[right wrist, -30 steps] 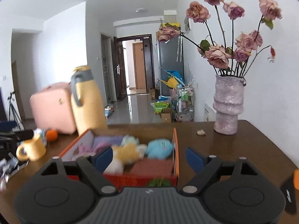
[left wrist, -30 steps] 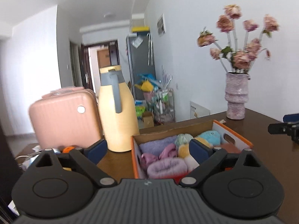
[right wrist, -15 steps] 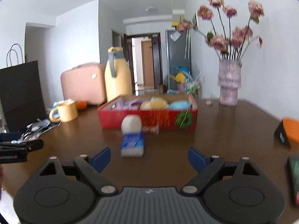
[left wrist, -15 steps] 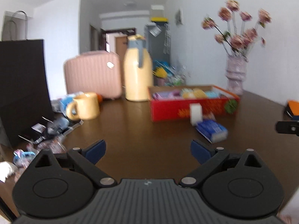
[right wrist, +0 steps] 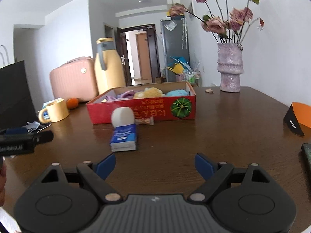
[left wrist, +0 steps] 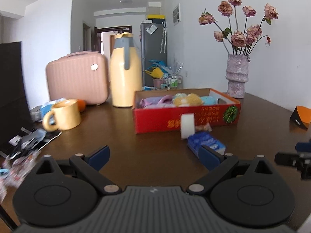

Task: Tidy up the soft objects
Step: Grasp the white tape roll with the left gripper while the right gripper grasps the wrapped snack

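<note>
red box holds soft plush toys; vase holds dried roses.

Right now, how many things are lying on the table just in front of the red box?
3: a white roll against the red box, a blue tissue pack before it, a small wrapped snack beside the roll. More may hide behind them.
</note>
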Motion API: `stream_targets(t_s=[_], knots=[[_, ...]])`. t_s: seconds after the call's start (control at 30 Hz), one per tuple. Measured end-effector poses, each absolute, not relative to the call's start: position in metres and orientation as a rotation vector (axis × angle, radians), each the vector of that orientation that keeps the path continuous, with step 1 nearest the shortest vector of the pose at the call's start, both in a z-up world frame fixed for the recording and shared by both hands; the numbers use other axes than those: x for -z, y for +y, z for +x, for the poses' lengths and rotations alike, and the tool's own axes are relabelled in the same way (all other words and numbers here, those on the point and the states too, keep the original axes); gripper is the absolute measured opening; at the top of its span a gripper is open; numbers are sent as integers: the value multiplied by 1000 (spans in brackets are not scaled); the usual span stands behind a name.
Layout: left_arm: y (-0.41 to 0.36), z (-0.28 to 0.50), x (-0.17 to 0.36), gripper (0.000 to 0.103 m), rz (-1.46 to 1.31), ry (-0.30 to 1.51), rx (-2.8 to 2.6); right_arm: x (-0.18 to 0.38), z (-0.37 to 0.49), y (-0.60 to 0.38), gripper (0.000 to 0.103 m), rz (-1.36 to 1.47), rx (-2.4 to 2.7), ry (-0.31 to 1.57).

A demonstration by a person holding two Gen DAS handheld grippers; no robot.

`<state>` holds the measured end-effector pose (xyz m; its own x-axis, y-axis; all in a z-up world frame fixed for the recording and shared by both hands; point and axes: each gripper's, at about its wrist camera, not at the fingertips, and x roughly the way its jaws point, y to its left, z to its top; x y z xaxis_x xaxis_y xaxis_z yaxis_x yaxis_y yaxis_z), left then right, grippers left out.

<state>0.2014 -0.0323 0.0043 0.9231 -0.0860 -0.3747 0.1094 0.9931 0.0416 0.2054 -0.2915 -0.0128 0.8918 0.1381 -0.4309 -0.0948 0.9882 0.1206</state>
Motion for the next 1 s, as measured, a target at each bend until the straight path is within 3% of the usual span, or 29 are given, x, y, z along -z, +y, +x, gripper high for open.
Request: stream_targets(t_s=[0.13, 0.2, 0.47, 0.53, 0.57, 0.6, 0.7, 0.8, 0.9, 0.93, 1.0], knots=[[-50, 233, -4, 95, 64, 376, 129, 16, 228, -301, 87, 109, -116, 464], [-61, 252, -1, 82, 66, 397, 155, 15, 243, -305, 87, 113, -111, 465], [-89, 347, 17, 82, 16, 465, 240, 16, 323, -304, 82, 96, -156, 508], [-91, 372, 20, 63, 7, 485, 255, 17, 346, -302, 82, 101, -174, 523], [-90, 381, 22, 35, -10, 499, 264, 18, 357, -301, 82, 106, -179, 529], [-87, 390, 25, 31, -36, 523, 280, 19, 372, -299, 82, 113, -187, 540], [-73, 405, 30, 30, -88, 602, 315, 22, 410, -287, 81, 142, -209, 590], [-51, 398, 16, 30, -108, 565, 224, 29, 445, -257, 77, 86, -216, 640], [-34, 392, 10, 30, -124, 526, 162, 39, 465, -229, 65, 7, -184, 677], [-32, 391, 10, 30, -117, 529, 146, 43, 468, -223, 56, -10, -185, 688], [-32, 391, 10, 30, -97, 536, 115, 48, 469, -214, 54, -59, -172, 675]])
